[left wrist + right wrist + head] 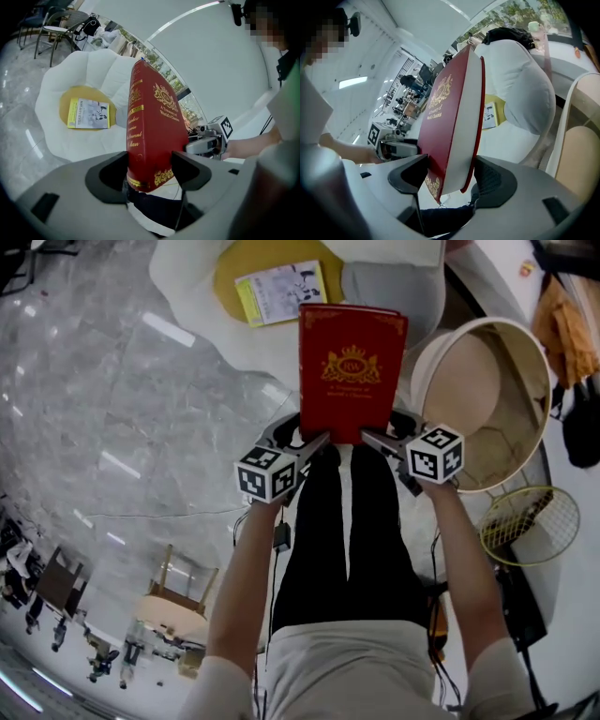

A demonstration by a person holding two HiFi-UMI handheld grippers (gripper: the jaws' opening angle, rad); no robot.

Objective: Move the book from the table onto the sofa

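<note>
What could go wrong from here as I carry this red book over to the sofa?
1. The left gripper and the right gripper pinch only the bottom corners of the book, and most of it stands above them. It may tip or slip out.
2. A booklet already lies on the yellow cushion on the sofa, so the book may land on it and slide.

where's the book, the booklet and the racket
book (352, 371), head view, middle of its red front cover
booklet (279, 292), head view, middle of its cover
racket (530, 524), head view, on its strings
</note>
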